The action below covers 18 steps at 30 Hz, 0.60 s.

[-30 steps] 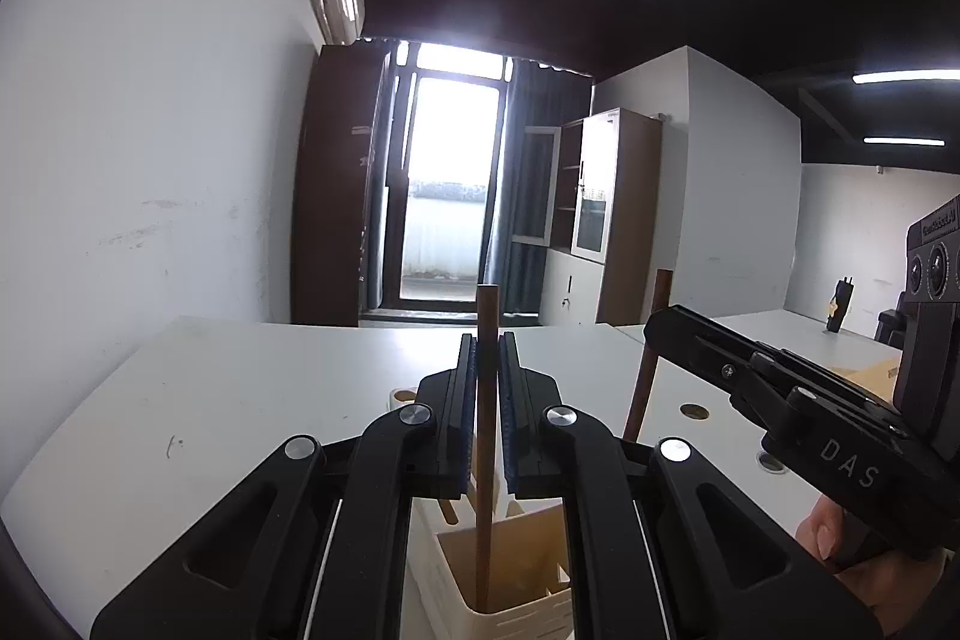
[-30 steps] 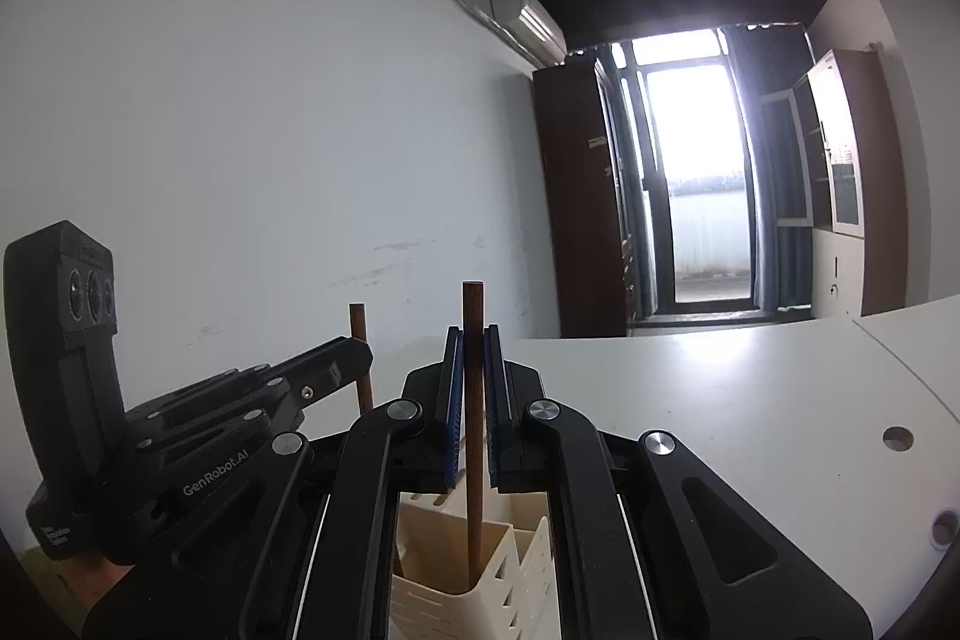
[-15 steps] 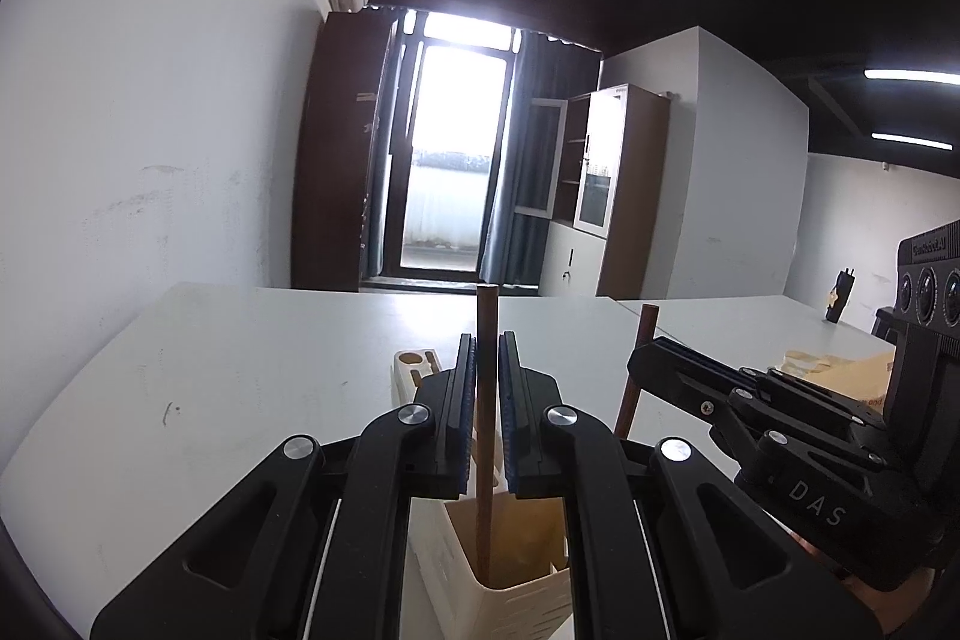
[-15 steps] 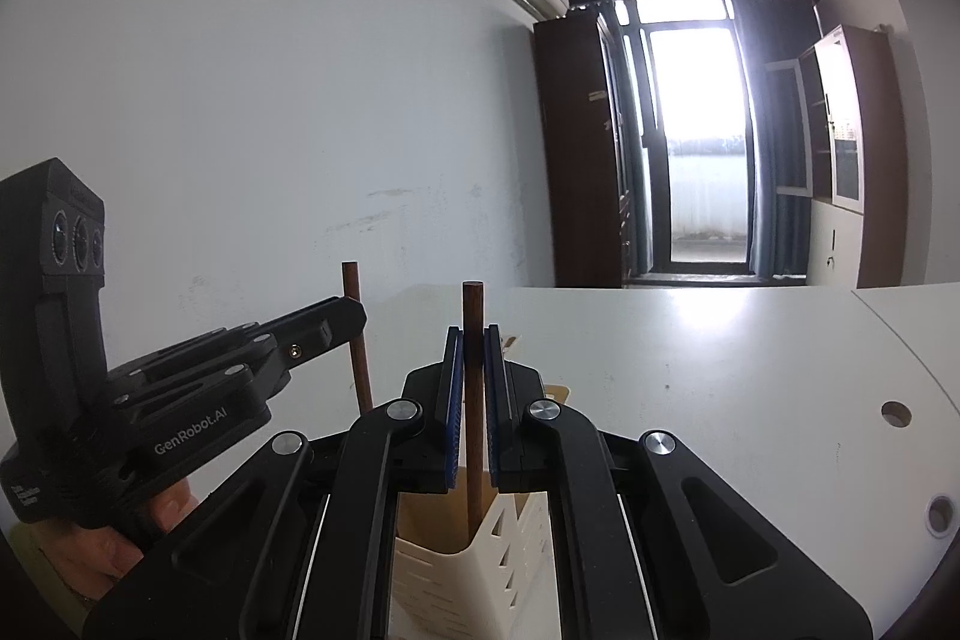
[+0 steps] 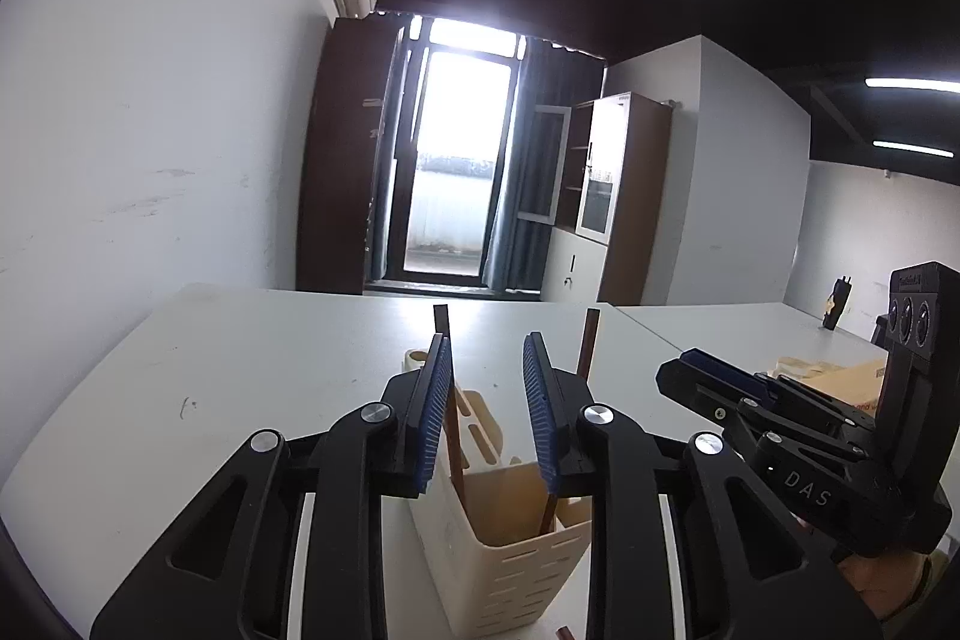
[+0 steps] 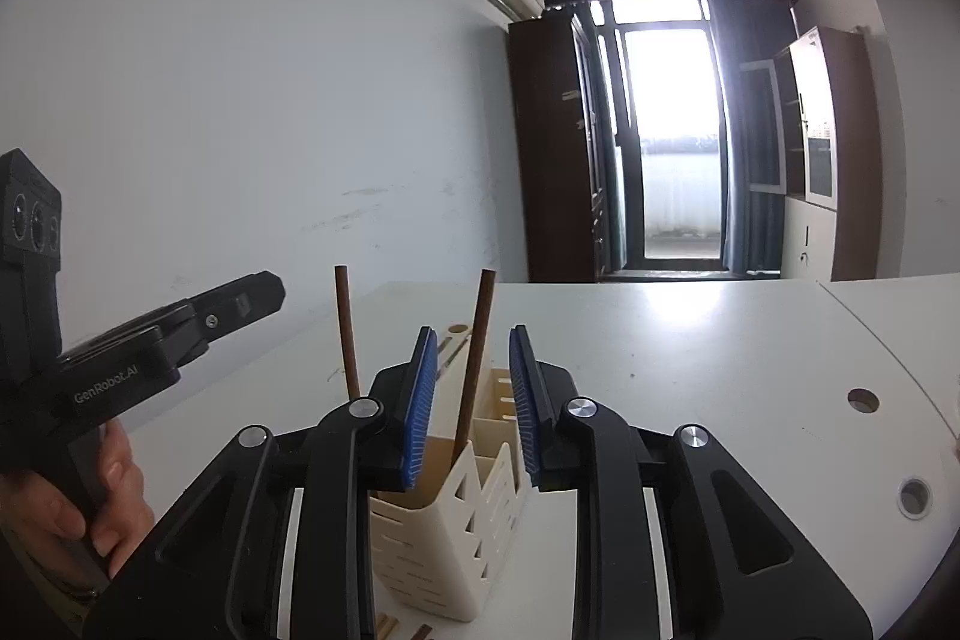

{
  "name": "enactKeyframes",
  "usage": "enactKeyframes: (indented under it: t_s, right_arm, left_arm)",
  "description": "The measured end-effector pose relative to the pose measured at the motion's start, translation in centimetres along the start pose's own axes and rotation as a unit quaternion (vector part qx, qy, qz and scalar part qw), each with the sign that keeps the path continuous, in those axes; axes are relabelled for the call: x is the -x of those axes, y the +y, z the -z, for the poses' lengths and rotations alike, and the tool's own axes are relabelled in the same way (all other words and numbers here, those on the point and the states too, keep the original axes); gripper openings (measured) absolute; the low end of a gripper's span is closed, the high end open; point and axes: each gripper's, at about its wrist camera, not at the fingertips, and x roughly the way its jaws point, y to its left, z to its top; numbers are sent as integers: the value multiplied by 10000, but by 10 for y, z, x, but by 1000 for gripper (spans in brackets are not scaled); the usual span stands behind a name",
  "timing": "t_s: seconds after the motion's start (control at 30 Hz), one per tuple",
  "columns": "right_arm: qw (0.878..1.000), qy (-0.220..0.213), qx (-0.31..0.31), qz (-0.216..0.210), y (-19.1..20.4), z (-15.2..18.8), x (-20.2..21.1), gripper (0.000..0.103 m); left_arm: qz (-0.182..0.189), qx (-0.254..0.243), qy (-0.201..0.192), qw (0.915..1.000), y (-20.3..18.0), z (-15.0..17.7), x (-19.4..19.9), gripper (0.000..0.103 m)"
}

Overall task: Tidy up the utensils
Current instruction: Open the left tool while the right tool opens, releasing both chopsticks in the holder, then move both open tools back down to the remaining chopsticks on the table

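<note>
Both the left tongs (image 5: 487,403) and right tongs (image 6: 470,397) are opening, each loose around a brown wooden chopstick (image 6: 474,358) standing in the cream slotted plastic holder (image 6: 447,538).

Two brown sticks stand in the cream caddy (image 5: 510,538), one (image 5: 451,400) between the opening jaws of the left gripper (image 5: 487,394), the other (image 6: 474,358) between the opening jaws of the right gripper (image 6: 469,388); pads appear clear of both. The grippers crowd each other beside the caddy. The white table (image 6: 690,352) beyond lies bare; wall close on the left.
</note>
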Motion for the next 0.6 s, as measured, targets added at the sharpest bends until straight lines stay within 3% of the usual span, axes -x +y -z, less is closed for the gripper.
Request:
enactKeyframes:
  t_s: [0.37,0.6]
  right_arm:
    - [9980,522,-130,342,7,15,11,47]
    - [9882,1367,-226,655,6,46,8,51]
  left_arm:
    - [-229,87,766,9968,7,21,23,37]
    - [-341,-147,1469,9885,2,57,28,44]
